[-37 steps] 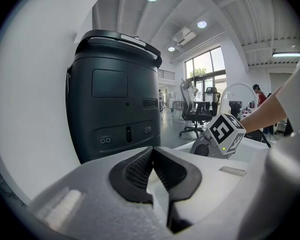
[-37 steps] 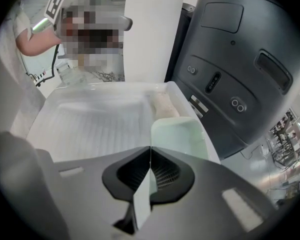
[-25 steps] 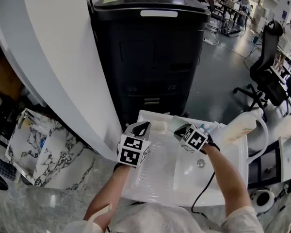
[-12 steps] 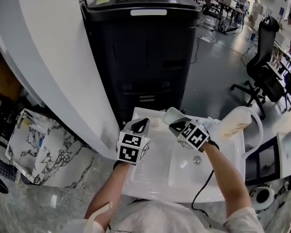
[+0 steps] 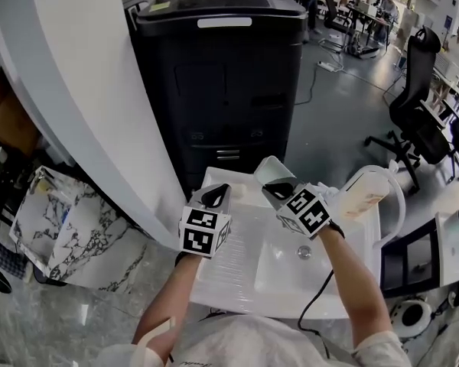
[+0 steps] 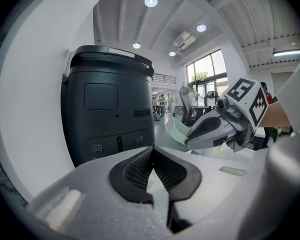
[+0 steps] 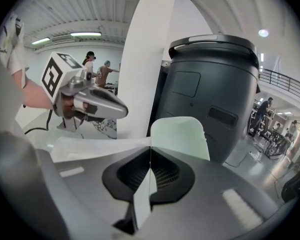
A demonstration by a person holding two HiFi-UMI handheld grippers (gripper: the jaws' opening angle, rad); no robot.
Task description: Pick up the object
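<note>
Left gripper (image 5: 214,197) held over the left part of the white sink (image 5: 237,277), fingers pressed together, nothing seen between them, right gripper (image 5: 273,190) beside it, fingers clamped on a pale green curved sheet (image 5: 269,170) above the sink's far edge, black machine (image 5: 222,82) beyond.

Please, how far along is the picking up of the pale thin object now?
Done: the right gripper is shut on the pale thin object. In hand: it holds the object above the white basin, as far as I can tell. The left gripper is shut and seems empty. Left: perhaps only carrying it off.
</note>
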